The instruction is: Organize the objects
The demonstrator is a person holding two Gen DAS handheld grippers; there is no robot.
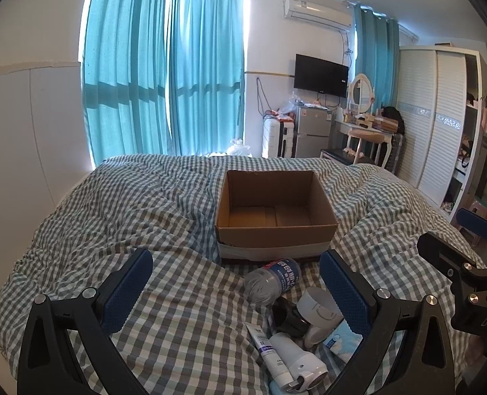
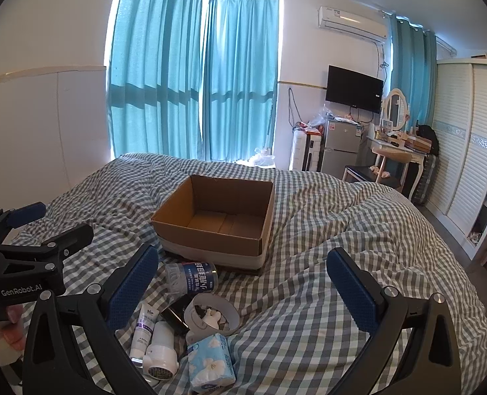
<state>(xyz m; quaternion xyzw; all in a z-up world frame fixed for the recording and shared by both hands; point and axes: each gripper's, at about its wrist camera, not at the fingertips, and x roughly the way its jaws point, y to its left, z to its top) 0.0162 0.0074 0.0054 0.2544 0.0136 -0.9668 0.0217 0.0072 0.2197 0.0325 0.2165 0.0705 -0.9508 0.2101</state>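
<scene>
An open empty cardboard box (image 1: 276, 228) (image 2: 210, 230) sits on the checkered bed. In front of it lies a pile: a clear water bottle (image 1: 273, 278) (image 2: 191, 278), a white cup (image 1: 319, 309) (image 2: 210, 316), a white tube (image 1: 269, 352) (image 2: 144, 329), a small white device (image 1: 299, 362) (image 2: 159, 352), a tissue pack (image 1: 342, 344) (image 2: 210, 365) and a black item (image 1: 288, 317). My left gripper (image 1: 237, 291) is open above the pile. My right gripper (image 2: 243, 289) is open, with the pile at its left finger. Both are empty.
The grey checkered quilt (image 1: 144, 230) is rumpled, with a raised fold at the right (image 2: 375, 217). Teal curtains (image 1: 164, 82), a fridge (image 1: 312, 131), a dressing table (image 1: 368, 131) and a white wardrobe (image 1: 437, 125) stand beyond the bed.
</scene>
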